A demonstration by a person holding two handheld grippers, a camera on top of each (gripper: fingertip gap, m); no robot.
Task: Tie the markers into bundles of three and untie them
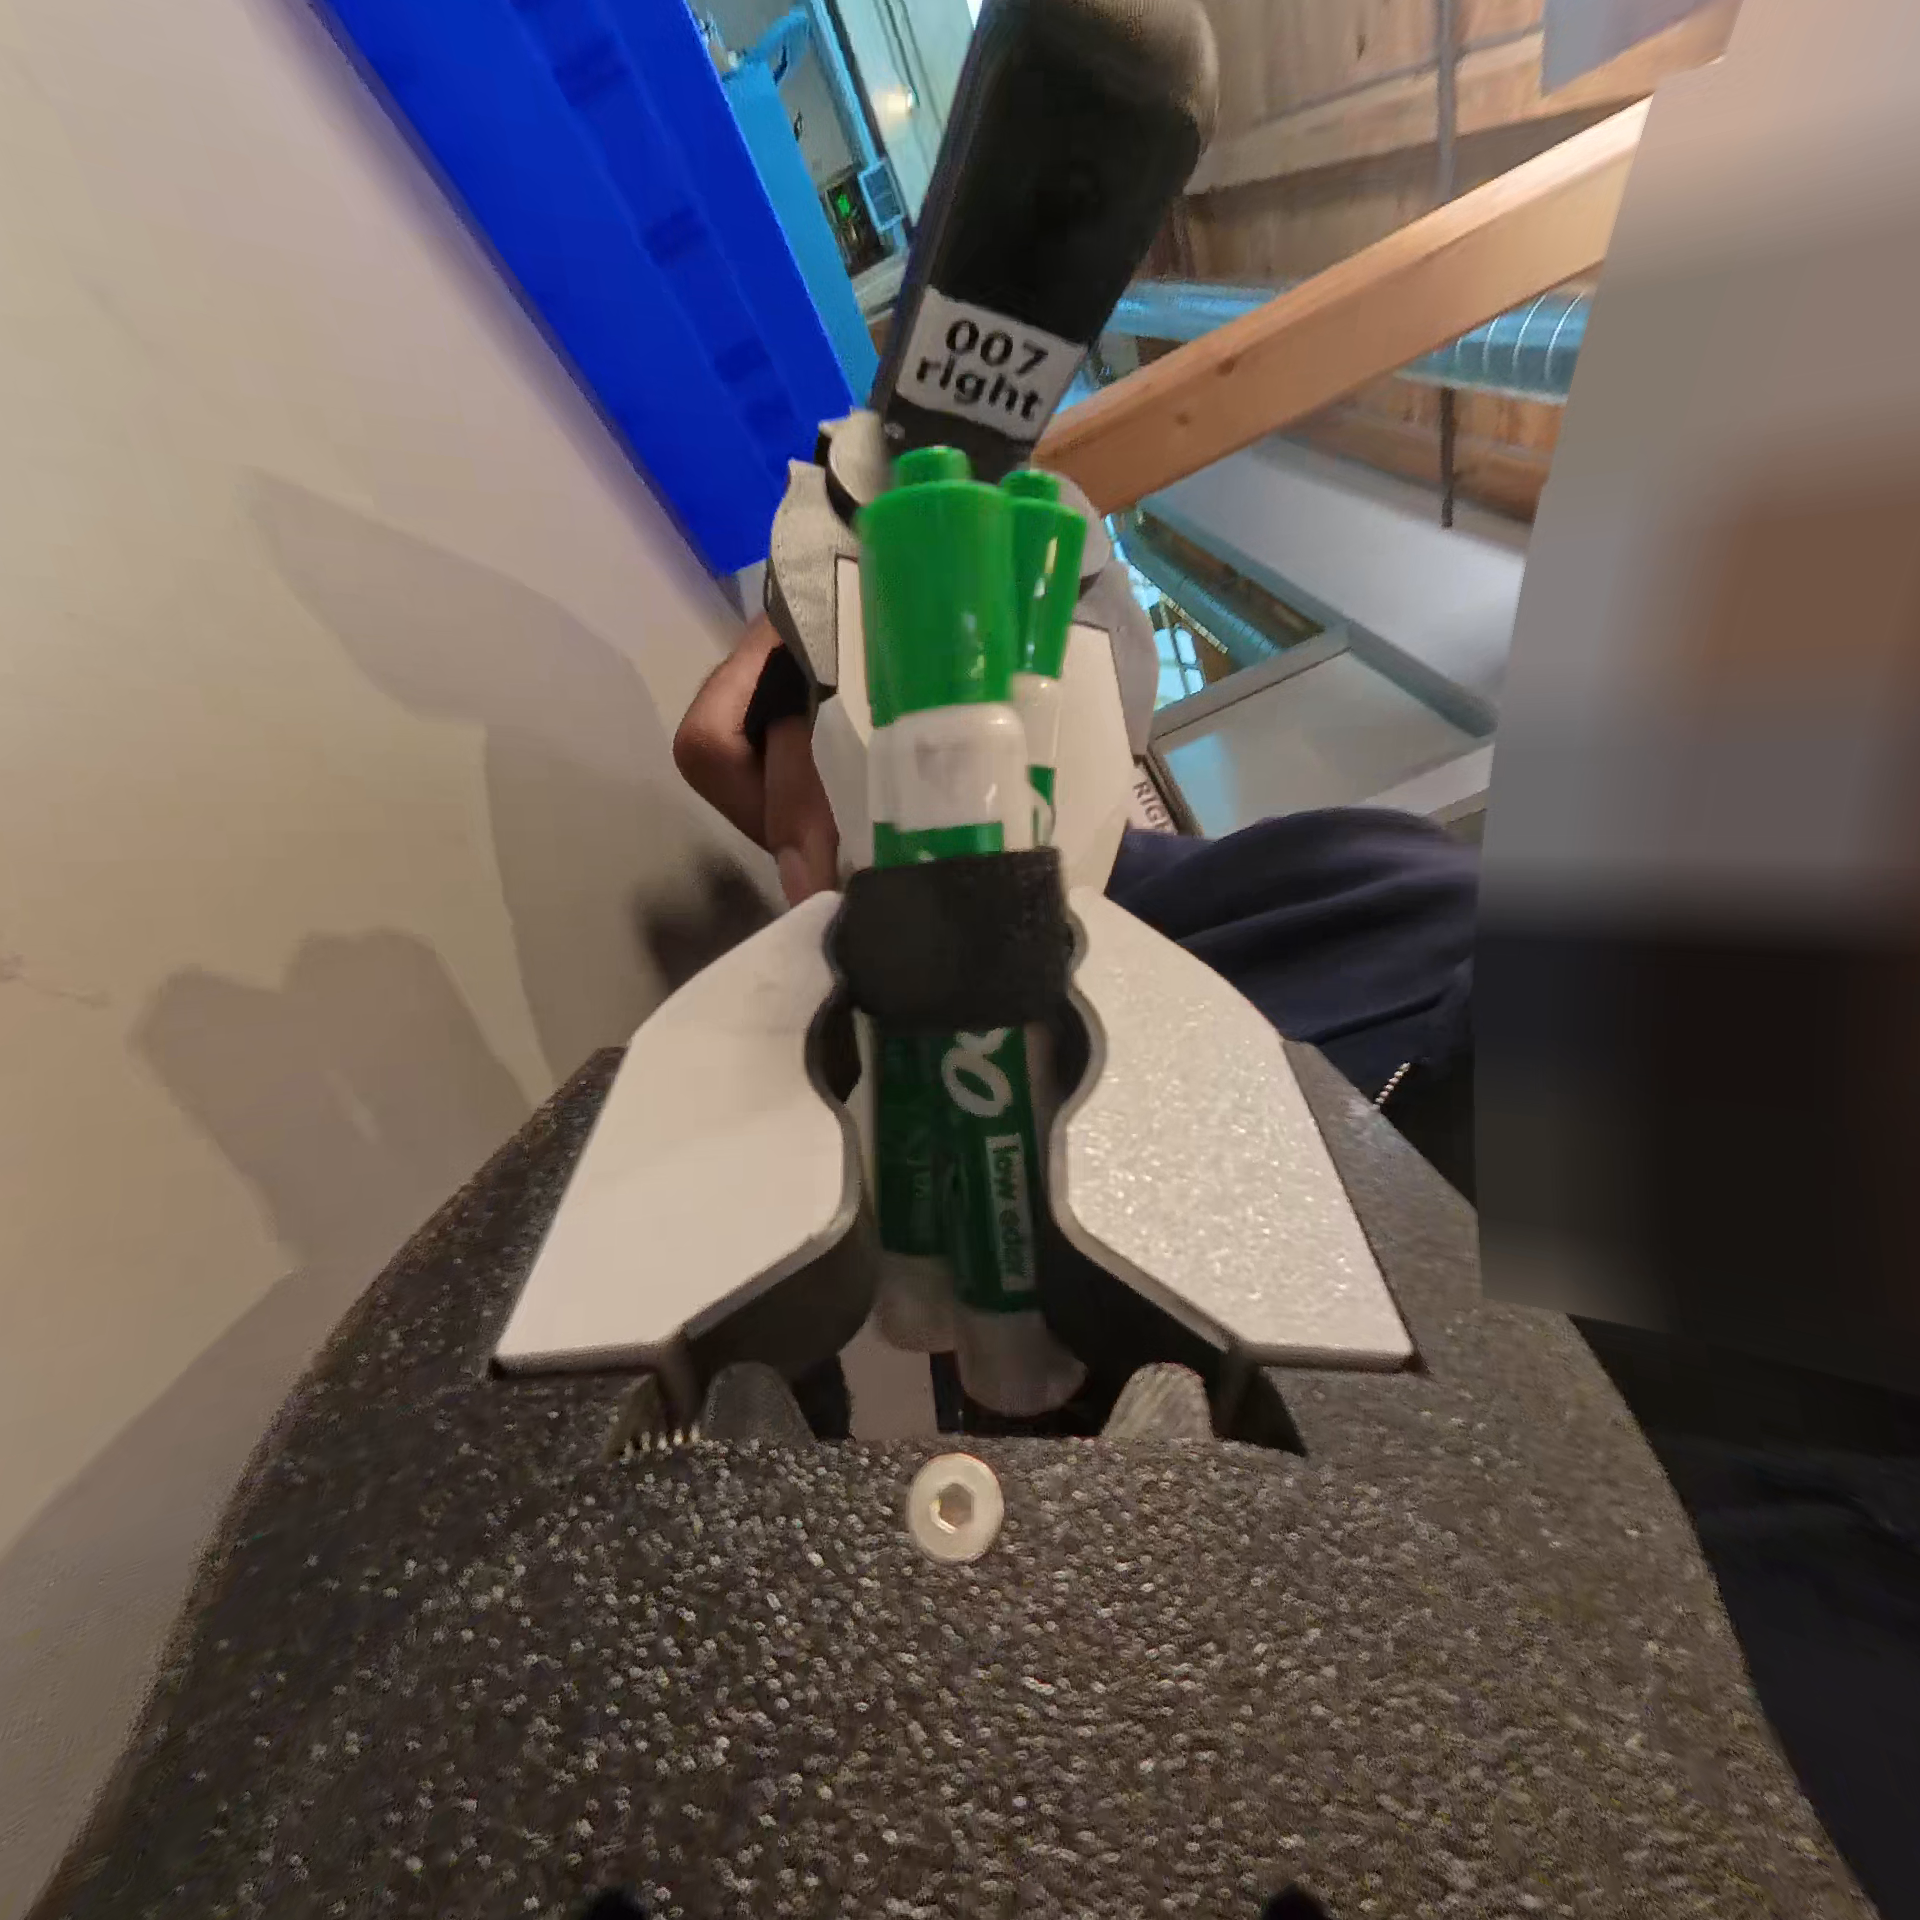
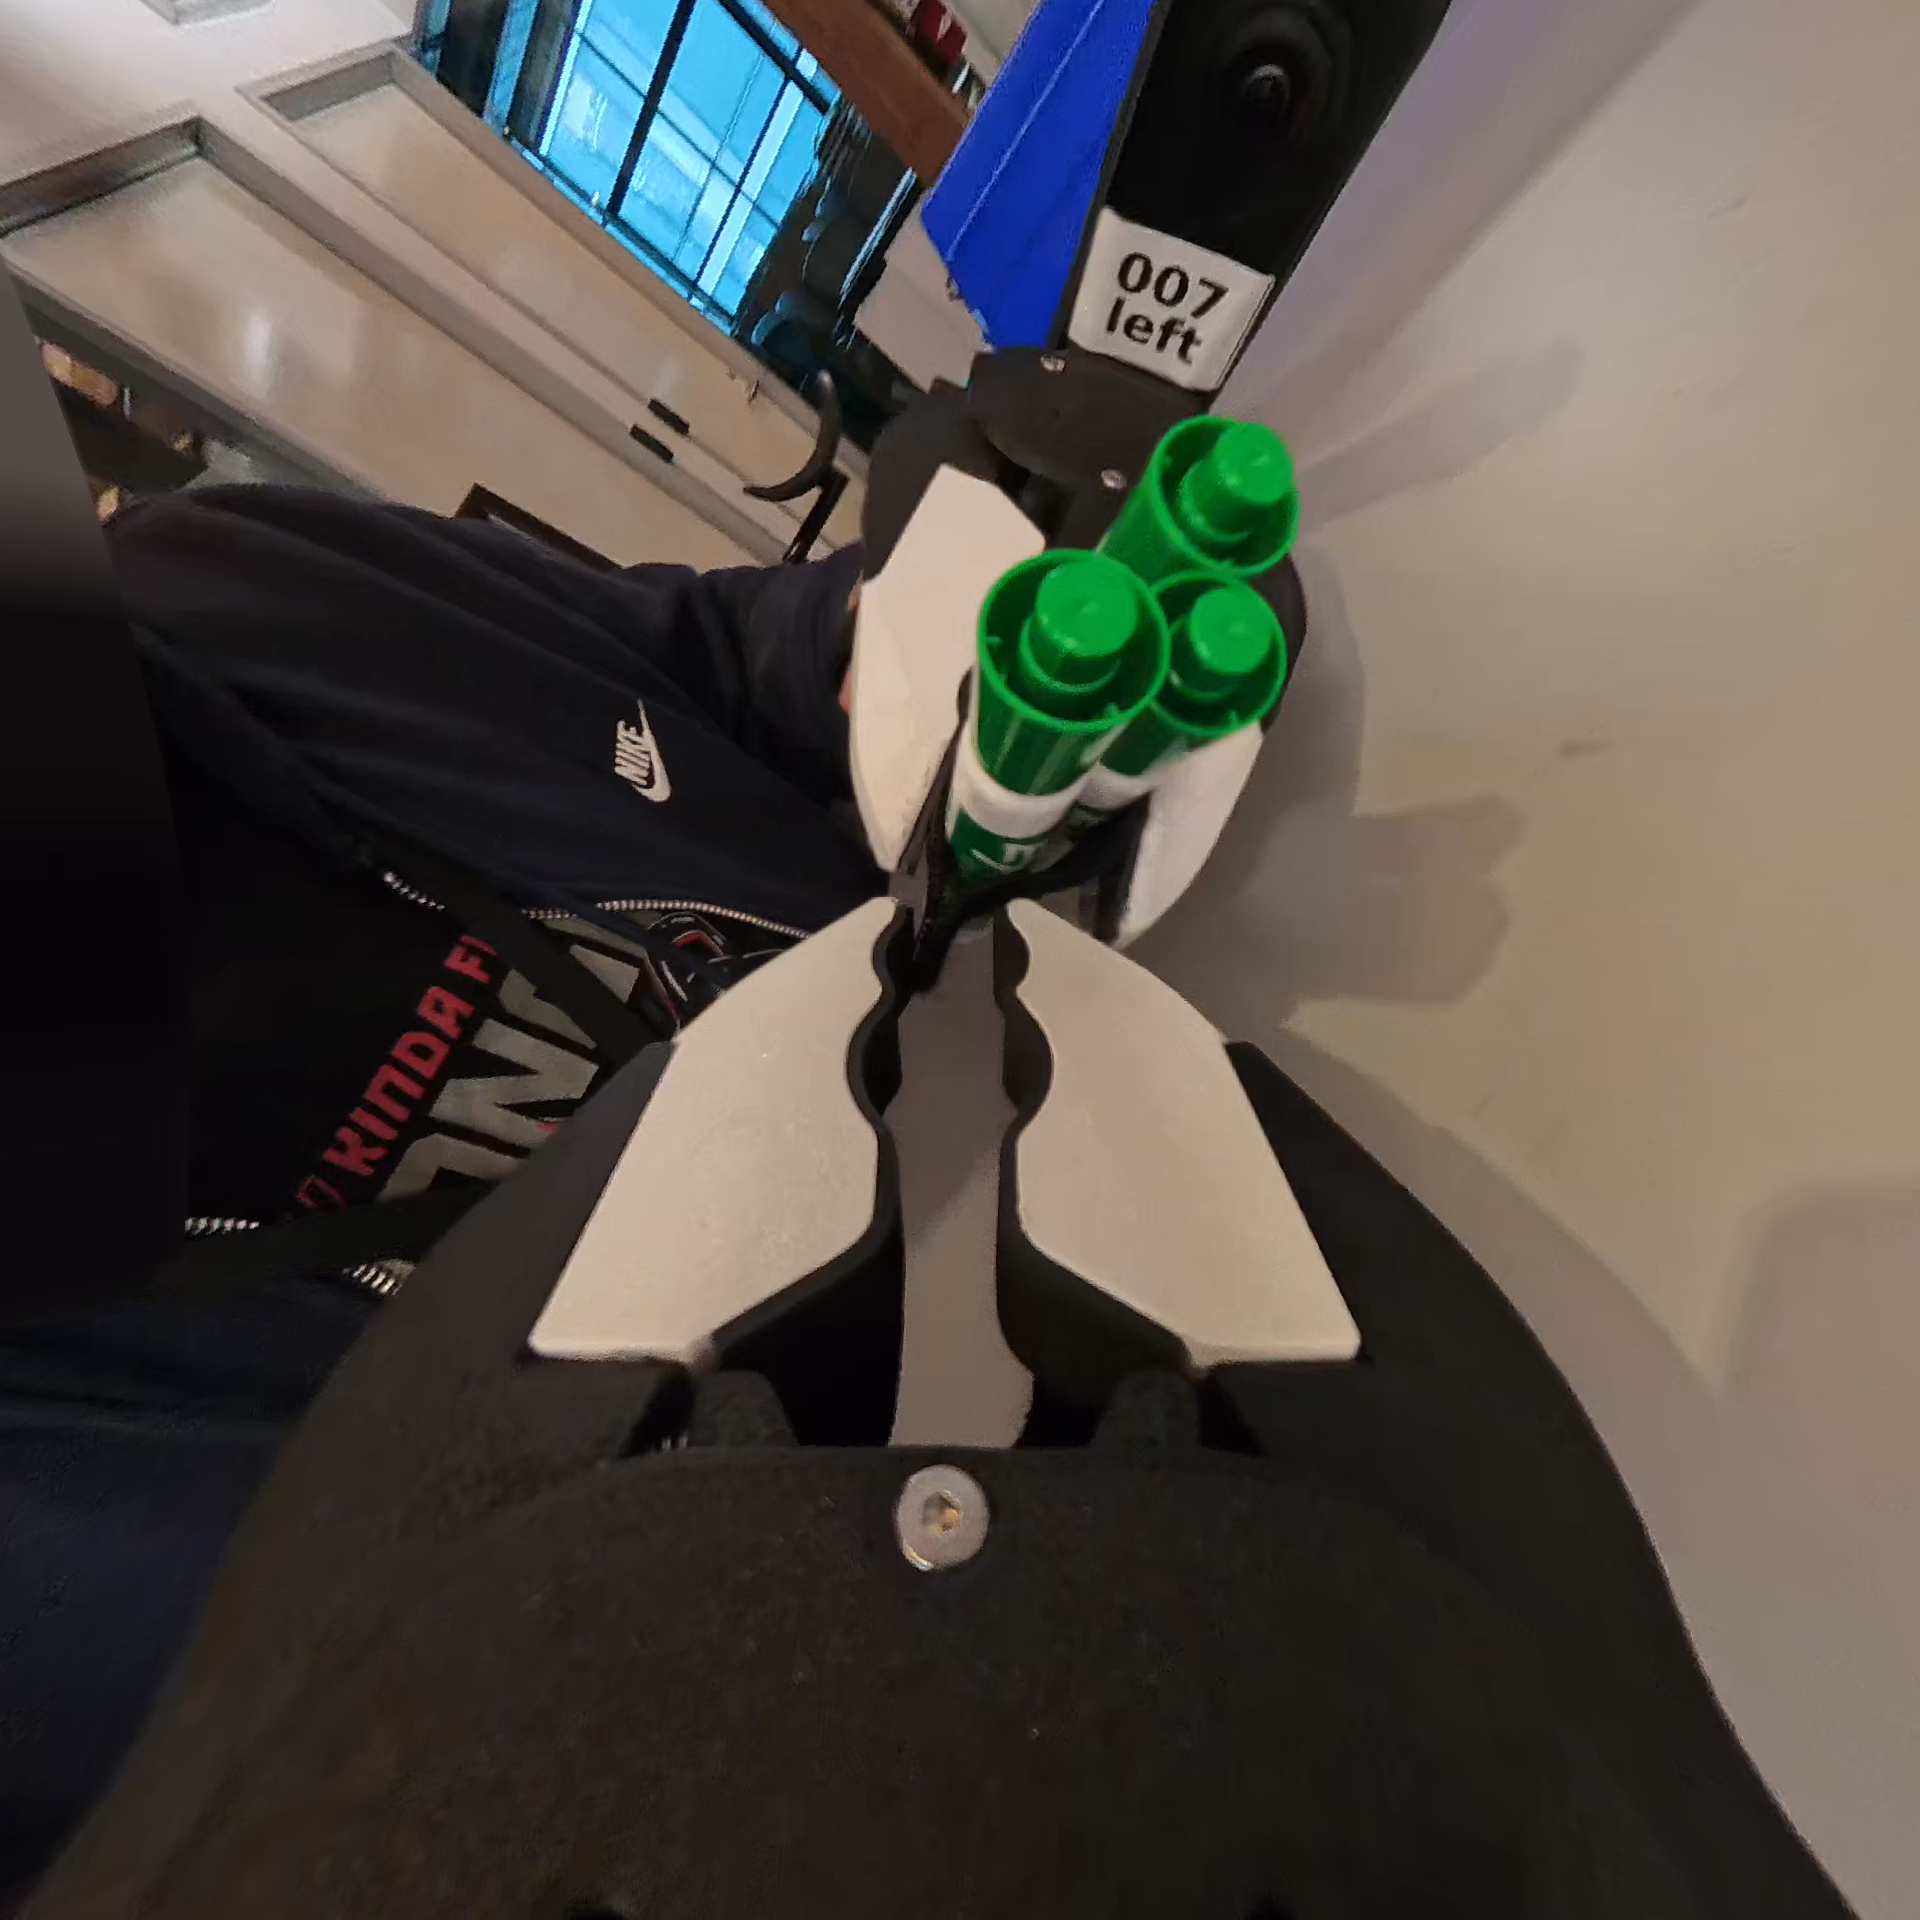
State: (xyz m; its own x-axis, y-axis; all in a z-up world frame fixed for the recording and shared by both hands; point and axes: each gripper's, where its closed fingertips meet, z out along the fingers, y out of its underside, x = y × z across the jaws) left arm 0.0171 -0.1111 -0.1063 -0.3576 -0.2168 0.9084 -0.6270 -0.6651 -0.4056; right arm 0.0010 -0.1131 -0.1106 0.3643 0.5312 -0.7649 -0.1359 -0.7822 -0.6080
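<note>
Three green markers (image 1: 940,623) stand in a bundle with a black strap (image 1: 951,940) wrapped round their barrels. My left gripper (image 1: 951,997) is shut on this bundle at the strap, with both pads pressed against it. In the right wrist view the markers (image 2: 1070,665) point their caps at the camera, held between the left gripper's white fingers (image 2: 904,665). My right gripper (image 2: 951,920) is open just below the bundle. The strap's loose black end (image 2: 928,925) hangs at its left fingertip, with a gap to the right fingertip. The right gripper's body (image 1: 1039,208) shows behind the markers.
A pale surface (image 1: 260,520) lies on one side, with a blue bin (image 1: 623,260) beyond it. A person in a dark jacket (image 2: 468,675) is close on the other side, a hand (image 1: 748,748) on the right gripper. A wooden beam (image 1: 1351,312) crosses the background. Both grippers' tips are close together, under 4 cm apart.
</note>
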